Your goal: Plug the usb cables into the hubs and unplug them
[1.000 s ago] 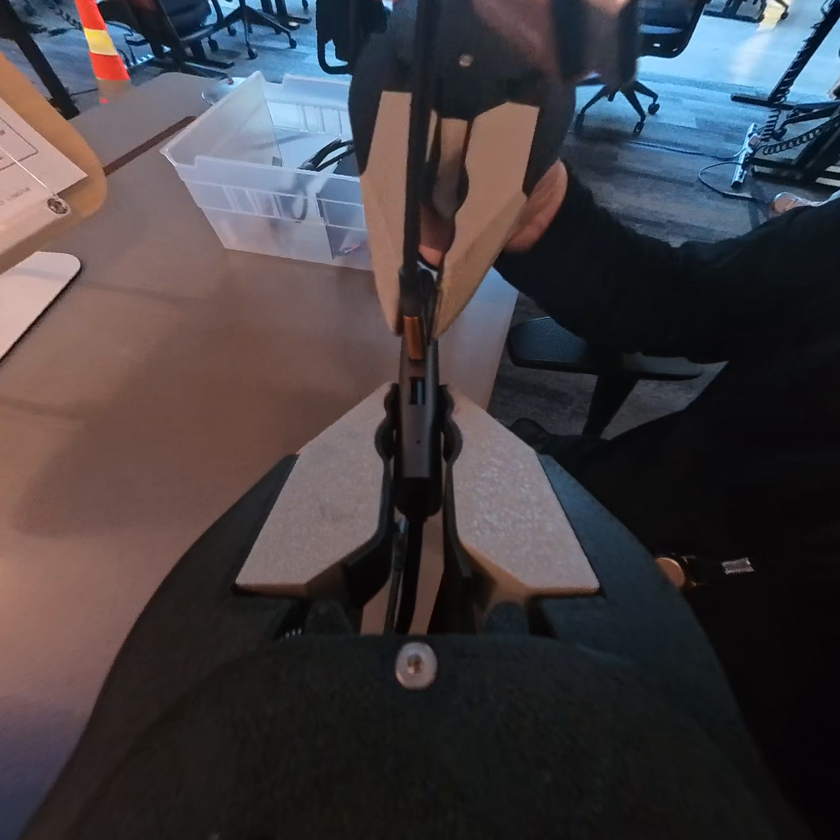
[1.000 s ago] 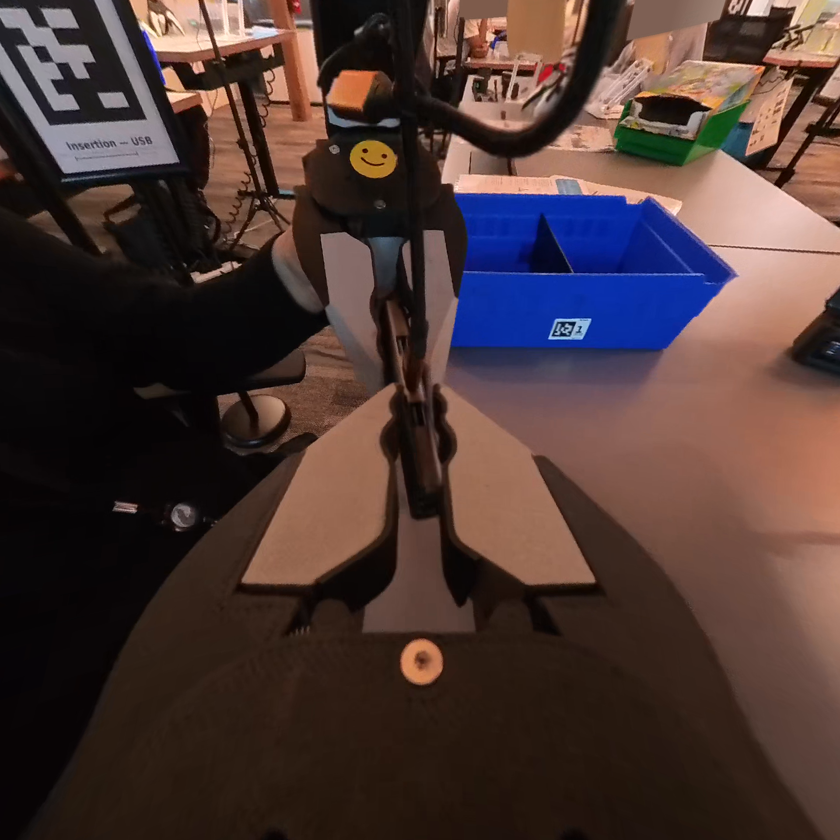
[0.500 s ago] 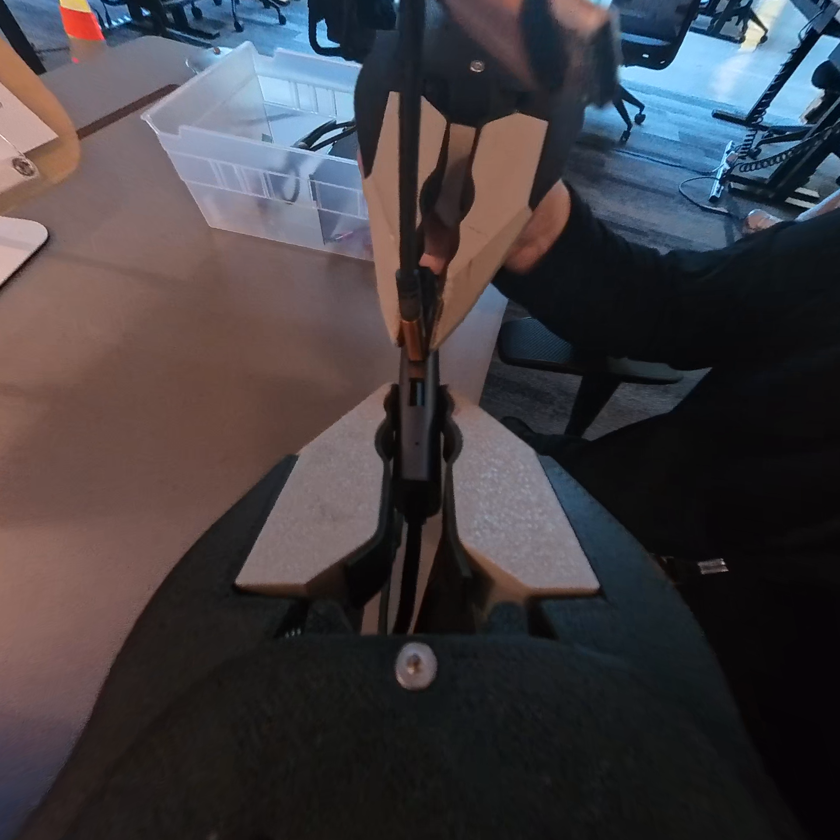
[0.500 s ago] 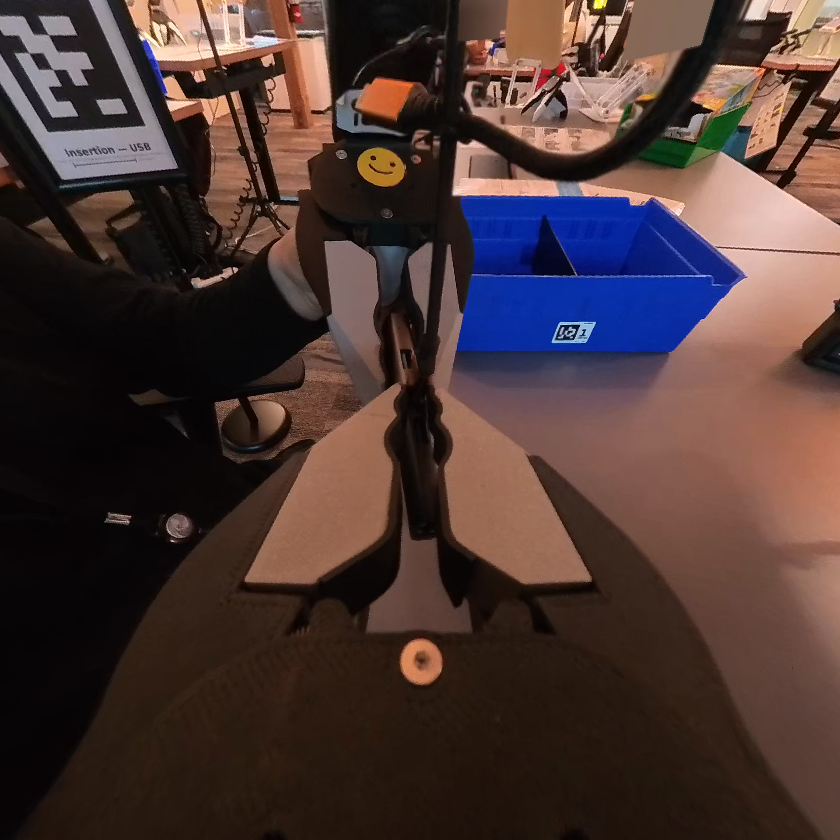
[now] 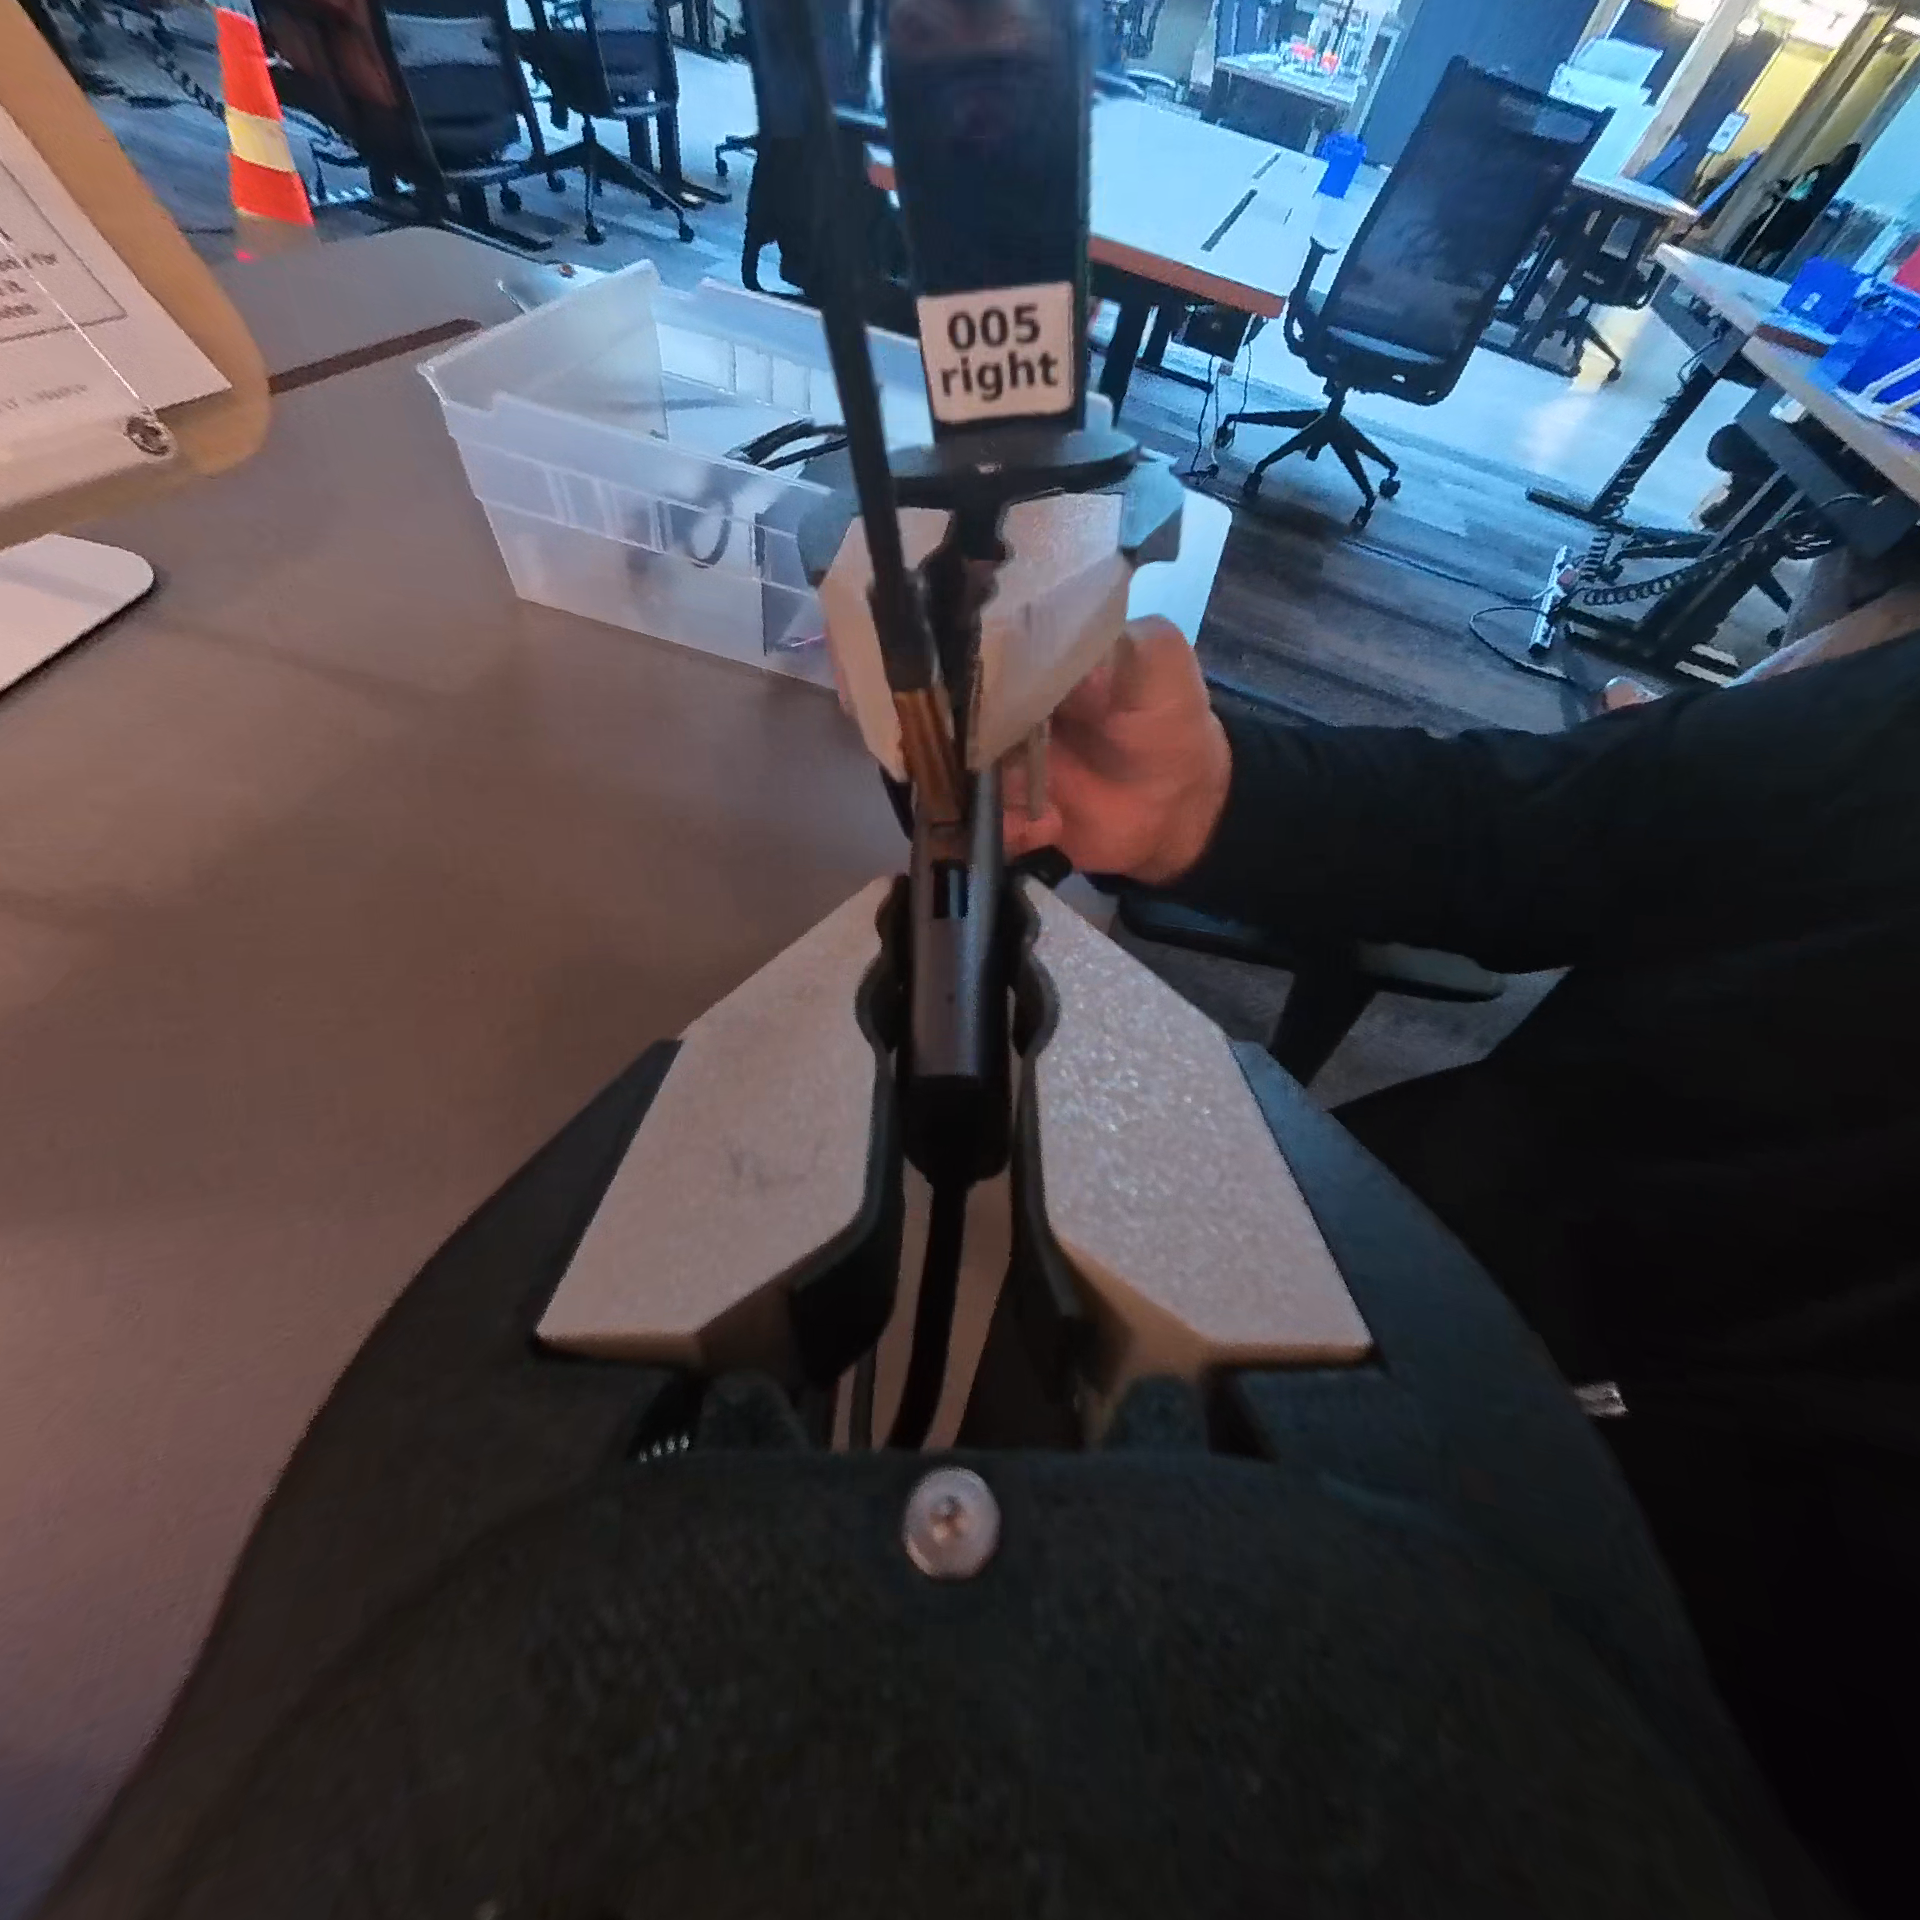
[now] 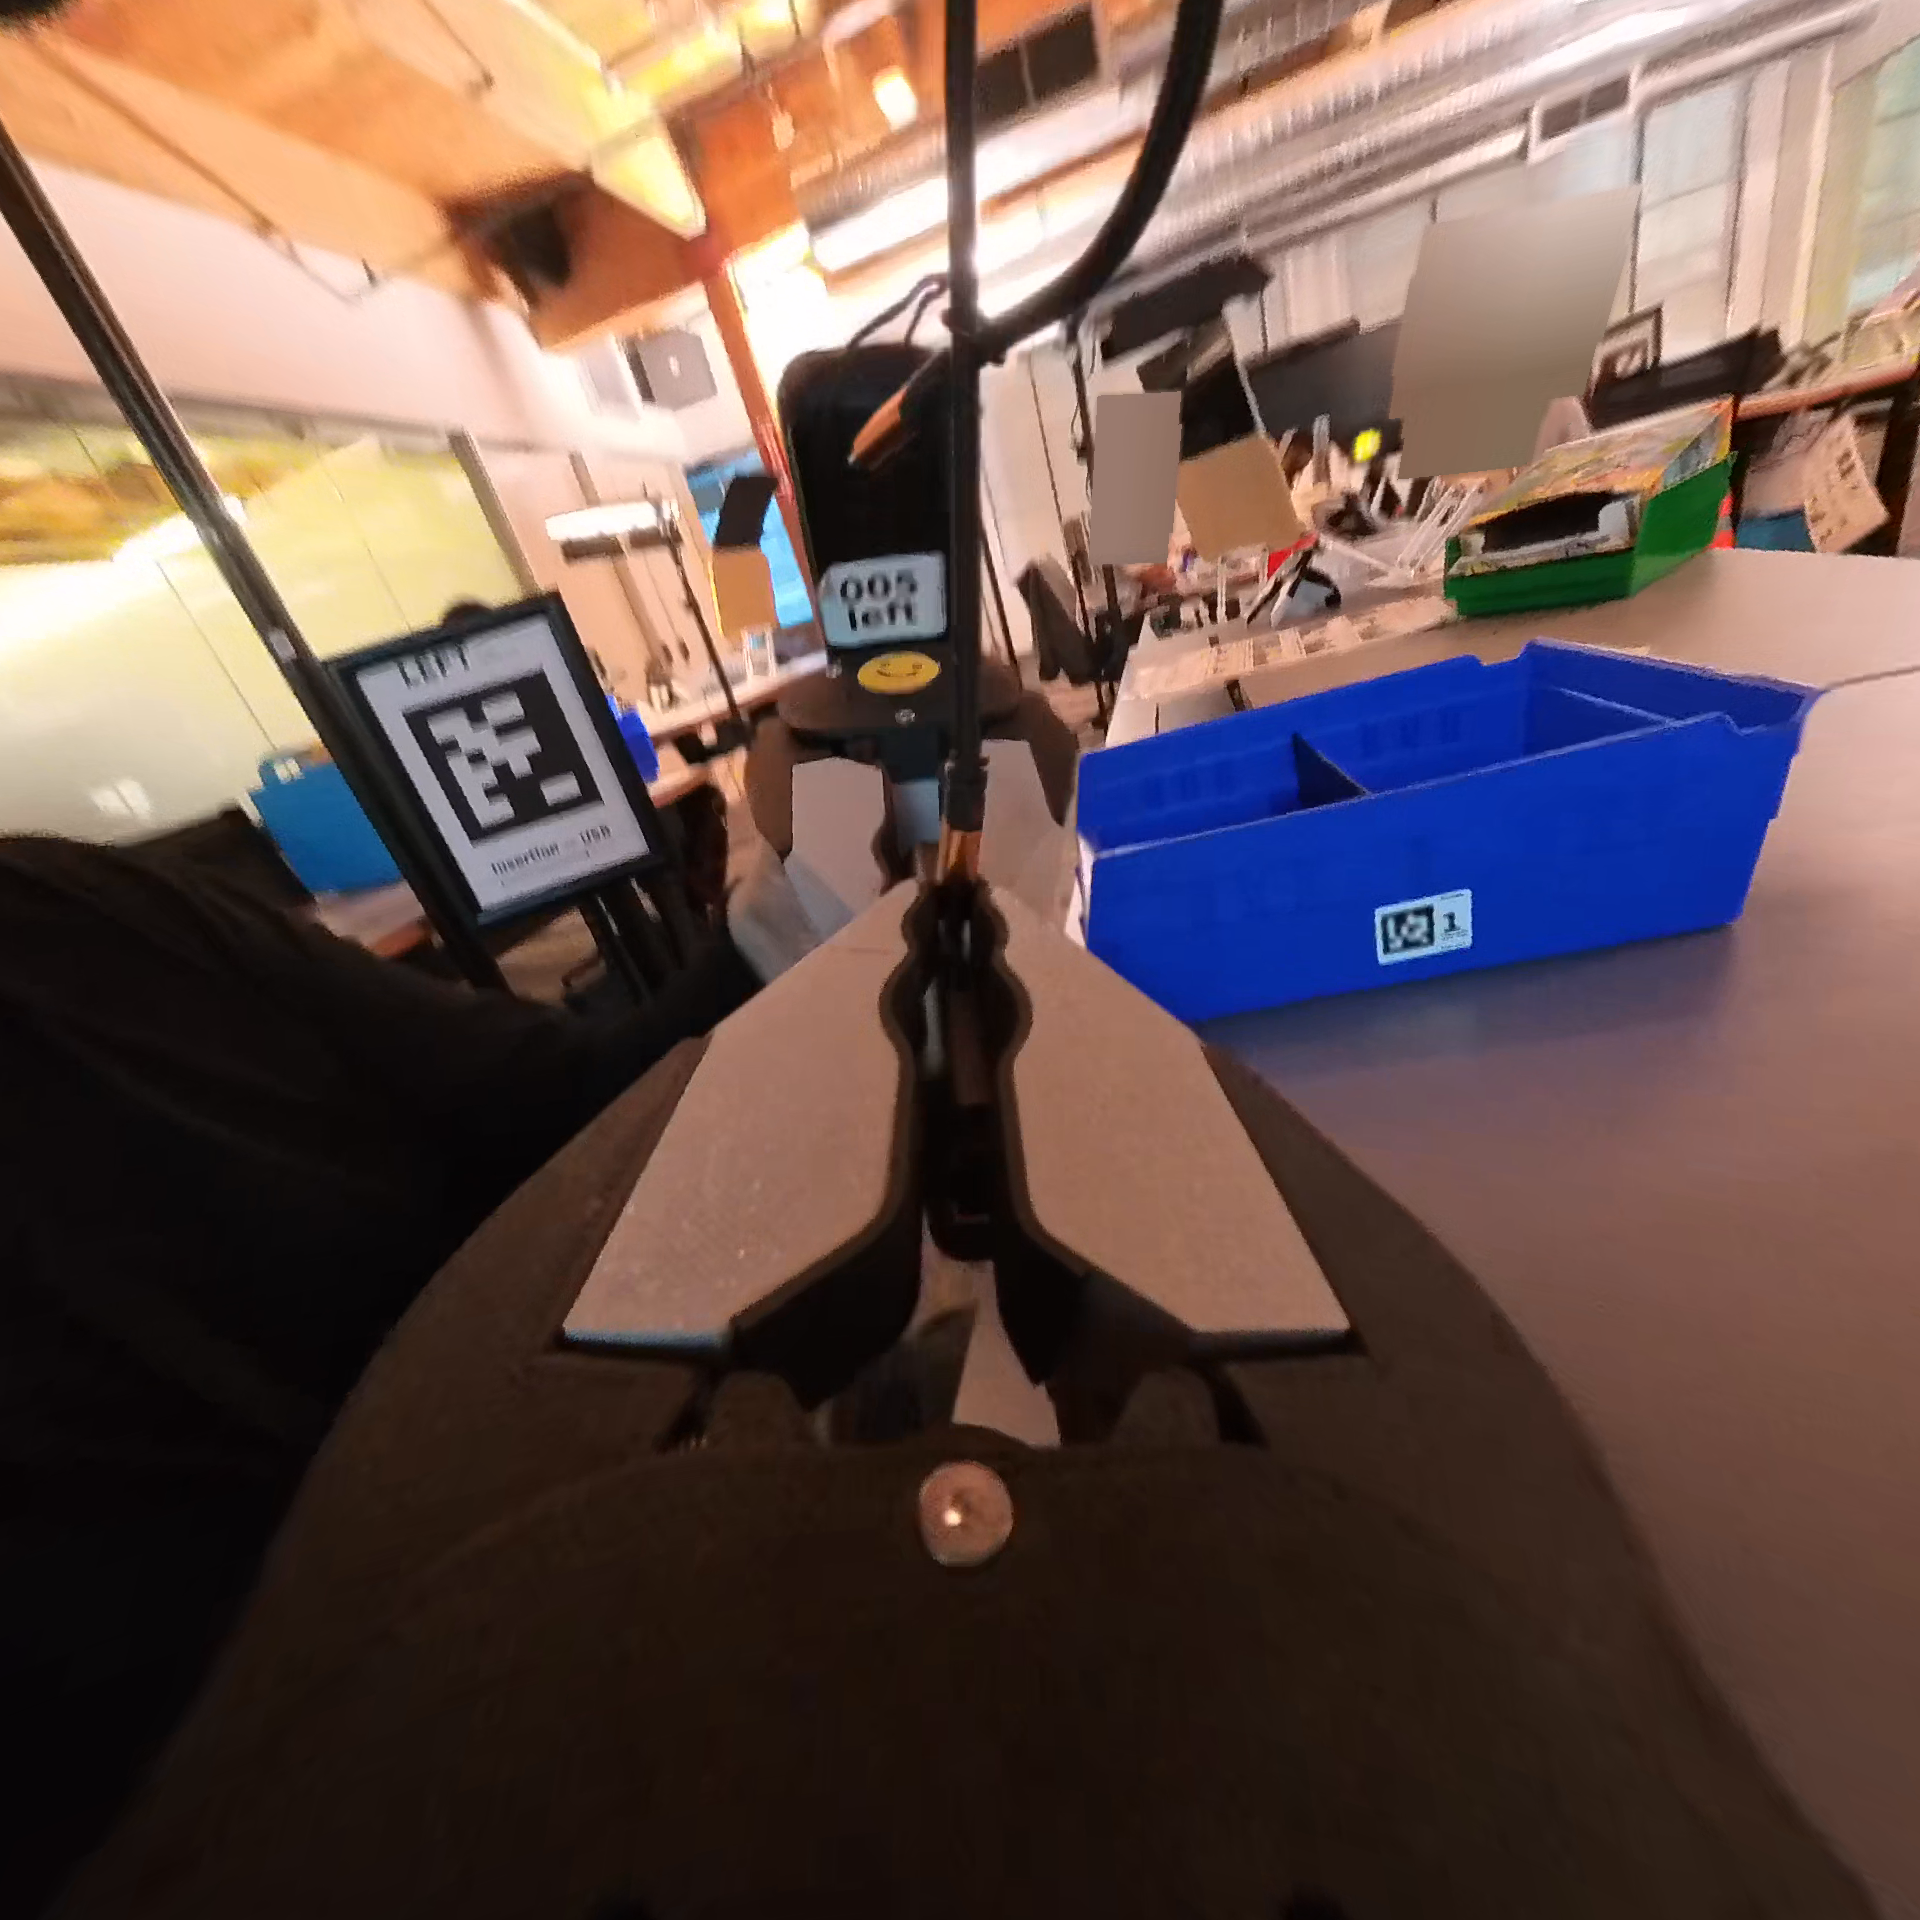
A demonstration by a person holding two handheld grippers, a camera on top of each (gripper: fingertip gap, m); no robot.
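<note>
Between the two grippers, held in the air above the grey table (image 5: 312, 935), the plug meets the hub. The left gripper (image 5: 954, 925) is clamped on the dark USB hub (image 5: 951, 966), whose port end points forward past its tips. The right gripper (image 6: 951, 914), facing it, is closed on the copper-collared USB plug (image 5: 930, 743), whose black cable (image 5: 857, 343) rises straight up. The plug's tip sits at the hub's end port; whether it is fully seated I cannot tell. By my reading, one insertion is in hand or just made, with the unplugging left to do. Beyond the left gripper's tips stands a clear plastic bin (image 5: 582, 457) with more cables; ahead and right of the right gripper lies a blue divided bin (image 6: 1455, 831). Nothing blocks the joint, though the cable hangs close beside the fingers.
</note>
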